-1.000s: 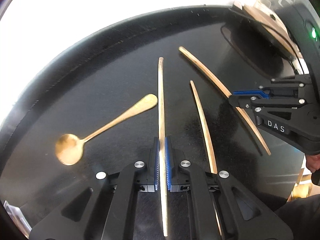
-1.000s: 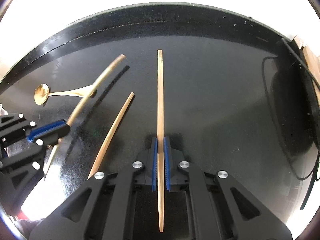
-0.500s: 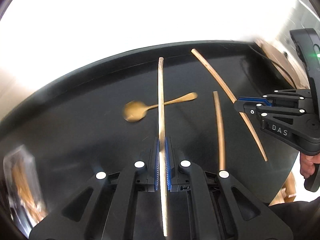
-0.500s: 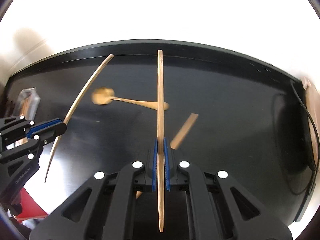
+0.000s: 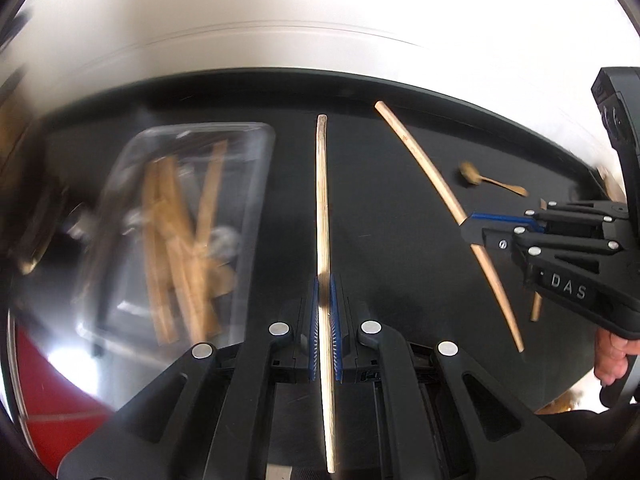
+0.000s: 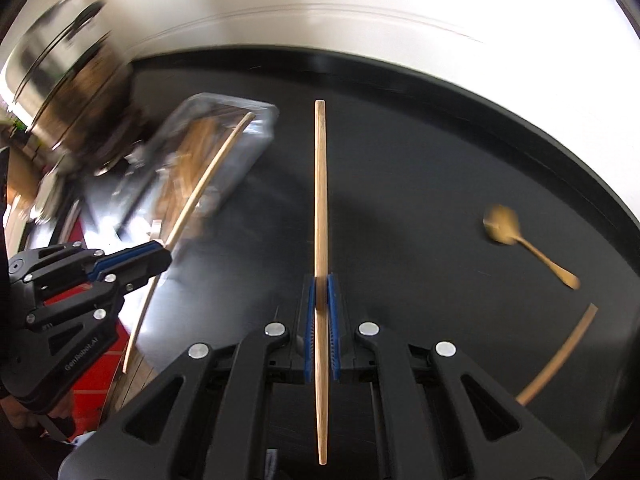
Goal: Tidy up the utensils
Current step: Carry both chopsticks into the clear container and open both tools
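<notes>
Now both tools, the left tool [image 5: 325,312] and the right tool [image 6: 320,308], each clenching a chopstick [image 5: 323,208], have swung toward the clear box [image 5: 176,232] at nine o'clock, ready to drop.

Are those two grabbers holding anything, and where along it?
Each hand-held gripper holds one chopstick: the left clamps its chopstick below mid-length, the right grips its chopstick likewise.
</notes>
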Tool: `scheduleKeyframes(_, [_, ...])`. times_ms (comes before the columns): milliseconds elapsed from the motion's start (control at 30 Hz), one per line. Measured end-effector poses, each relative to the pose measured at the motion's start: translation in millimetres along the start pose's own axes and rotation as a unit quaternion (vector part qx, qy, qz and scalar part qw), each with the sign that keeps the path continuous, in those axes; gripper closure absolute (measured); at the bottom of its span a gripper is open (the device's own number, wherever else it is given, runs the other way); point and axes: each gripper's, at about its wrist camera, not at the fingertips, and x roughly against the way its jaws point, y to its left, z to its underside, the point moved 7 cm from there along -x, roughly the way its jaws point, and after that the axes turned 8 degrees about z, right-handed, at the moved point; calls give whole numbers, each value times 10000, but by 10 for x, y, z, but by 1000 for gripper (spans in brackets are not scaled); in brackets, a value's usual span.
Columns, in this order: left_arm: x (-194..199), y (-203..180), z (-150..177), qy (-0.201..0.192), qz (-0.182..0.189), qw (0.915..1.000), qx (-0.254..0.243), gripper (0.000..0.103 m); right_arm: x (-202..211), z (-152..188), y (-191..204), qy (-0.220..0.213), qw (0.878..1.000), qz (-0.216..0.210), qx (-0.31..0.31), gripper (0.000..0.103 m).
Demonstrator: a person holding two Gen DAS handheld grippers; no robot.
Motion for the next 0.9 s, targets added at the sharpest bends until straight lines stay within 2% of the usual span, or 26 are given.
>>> scheduleKeyframes(167, [214,687,129,-121,-190,9983,532,98,-132,-214,717,114,9989,-353,287,96])
scheduleKeyframes(333, [271,1119,129,-163,-206,9948,989,98,-288,-457,1234,313,9972,-632,233,96])
scheduleKeyframes(500, [250,1387,8,-193,-150,9920,1236,98,-505,-721,1462,519,9958,-756,23,96])
scheduleKeyframes(633, [149,1551,-99,-166,30,9874,1570,98,-643,-922,1533,641,9945,-809,-201,96])
scheduleKeyframes(900, [-19,1753,-220,-116,155,9844,1752,98,-884,-1061,1595,848,9930,-764,-302,96])
